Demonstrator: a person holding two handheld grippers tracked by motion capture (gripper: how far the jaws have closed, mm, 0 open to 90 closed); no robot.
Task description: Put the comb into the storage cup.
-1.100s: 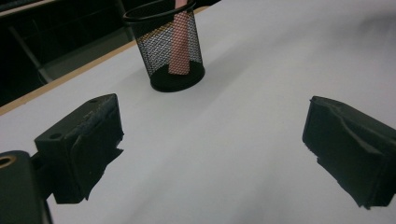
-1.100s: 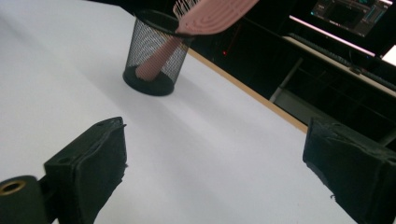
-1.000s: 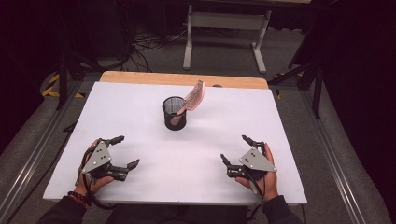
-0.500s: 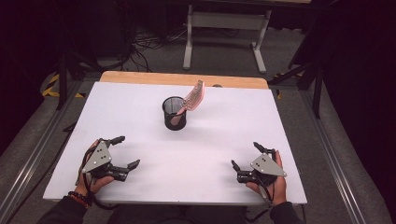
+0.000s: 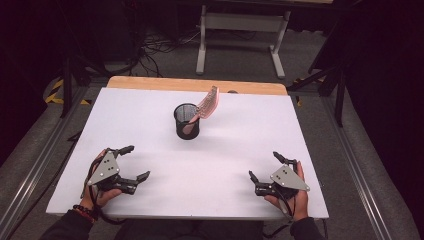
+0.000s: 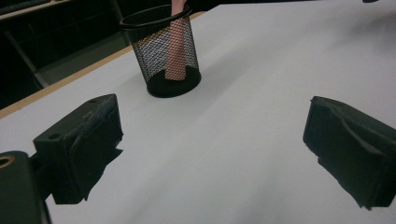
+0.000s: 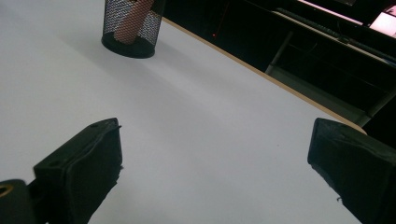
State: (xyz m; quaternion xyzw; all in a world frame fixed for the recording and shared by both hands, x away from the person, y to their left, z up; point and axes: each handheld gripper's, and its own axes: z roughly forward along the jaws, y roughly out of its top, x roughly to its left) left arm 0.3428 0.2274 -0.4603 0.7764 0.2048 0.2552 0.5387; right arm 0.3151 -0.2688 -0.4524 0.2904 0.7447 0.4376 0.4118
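A black mesh cup (image 5: pixel 187 121) stands upright near the middle of the white table (image 5: pixel 150 105), toward the far side. A pink comb-like object (image 5: pixel 206 106) leans out of it to the right. The cup (image 6: pixel 168 51) is ahead in the left gripper view, and the same cup (image 7: pixel 132 28) sits at the top left of the right gripper view. My left gripper (image 5: pixel 137 162) rests near the front left edge, open, nothing between its jaws. My right gripper (image 5: pixel 263 166) lies near the front right edge, also open and empty.
A wooden strip (image 5: pixel 195 85) runs along the table's far edge. Beyond it stand a grey metal stand (image 5: pixel 240 30) and cables on the floor (image 5: pixel 165 42). Dark frames flank the table on both sides.
My right gripper has drawn back toward the front right edge of the table. The left gripper, cup and comb have stayed put.
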